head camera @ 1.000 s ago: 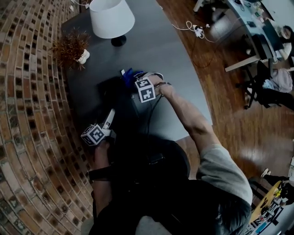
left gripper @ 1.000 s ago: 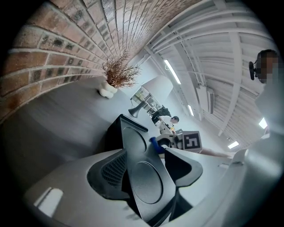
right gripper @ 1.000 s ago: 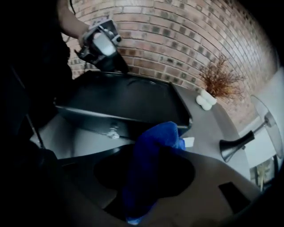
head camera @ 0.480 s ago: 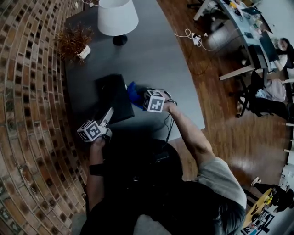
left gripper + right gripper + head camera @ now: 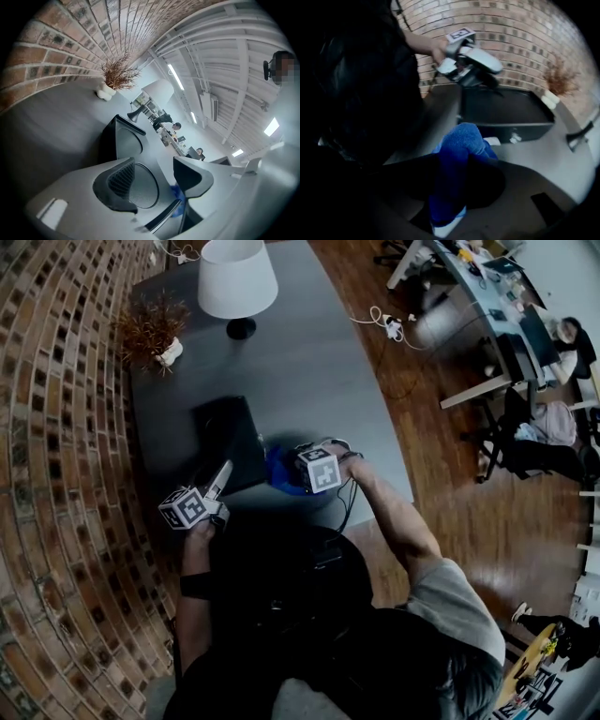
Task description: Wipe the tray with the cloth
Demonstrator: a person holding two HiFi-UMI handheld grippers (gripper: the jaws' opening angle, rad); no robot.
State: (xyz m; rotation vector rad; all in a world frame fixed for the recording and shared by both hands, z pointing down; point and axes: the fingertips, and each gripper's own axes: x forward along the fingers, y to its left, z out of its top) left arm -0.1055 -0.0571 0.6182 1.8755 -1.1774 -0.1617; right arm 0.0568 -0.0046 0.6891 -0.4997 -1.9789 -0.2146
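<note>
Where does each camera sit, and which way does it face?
Head view: head-mounted, facing steeply down at table, black tray, both arms.
Left gripper view: on the left claw, facing low across the tray toward dried plant; jaws, just closed further, apart over it, gripping nothing.
Right gripper view: on the right claw, facing down; jaws clamp the blue cloth.
All share tray, cloth.

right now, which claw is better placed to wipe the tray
Right. The right claw is shut on the blue cloth beside the tray. The left claw, jaws apart and just been closing with the tray's rim between them, has no cloth.
</note>
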